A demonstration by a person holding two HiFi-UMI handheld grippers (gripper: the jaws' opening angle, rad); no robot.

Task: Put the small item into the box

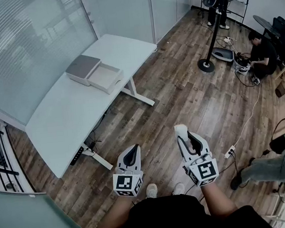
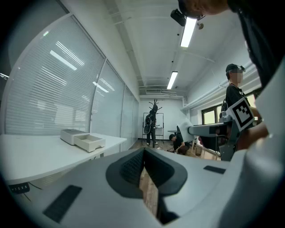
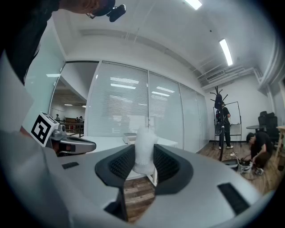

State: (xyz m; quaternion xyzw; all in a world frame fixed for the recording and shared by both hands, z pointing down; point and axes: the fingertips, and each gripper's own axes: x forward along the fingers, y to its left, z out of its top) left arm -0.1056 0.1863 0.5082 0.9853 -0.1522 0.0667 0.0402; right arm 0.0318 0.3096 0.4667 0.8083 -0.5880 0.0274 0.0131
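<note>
Pinched between the fingers [image 3: 122, 164] of my right gripper [image 1: 186, 141] is the small item [image 3: 144, 149], a pale, whitish lump, too blurred for me to make out any detail. The pads close on its lower part from both sides, and I judge that low hold is meant to leave the top free, so it can drop cleanly once the fingers part. In the right gripper view it stands upright: its long axis runs bottom to top, crosswise to the way the fingers close, and its upper end pokes above them. Which end is which I cannot tell.

My left gripper [image 2: 143, 167] has its fingers closed on nothing, with only a thin slit of wooden floor [image 1: 179, 82] showing below where the pads meet. It rides level beside the right one and apart from it, idle, which suits a job that needs one hand.

Both grippers hang in front of the wearer's body, over the floor and above a pair of light shoes [image 1: 151, 189].

Further out, ahead and to the left, stands the white table [image 1: 68, 123]. On its far part sits the box [image 1: 110, 83], an open shallow tray with a grey lid-like piece [image 1: 83, 69] touching its far side. So the box looks ready to receive, but it is well apart from the item. By my reading the carry has hardly started, and the wearer must walk over first.

Beyond that, a person [image 1: 263, 54] crouches by cables near the far wall, away from my path.
</note>
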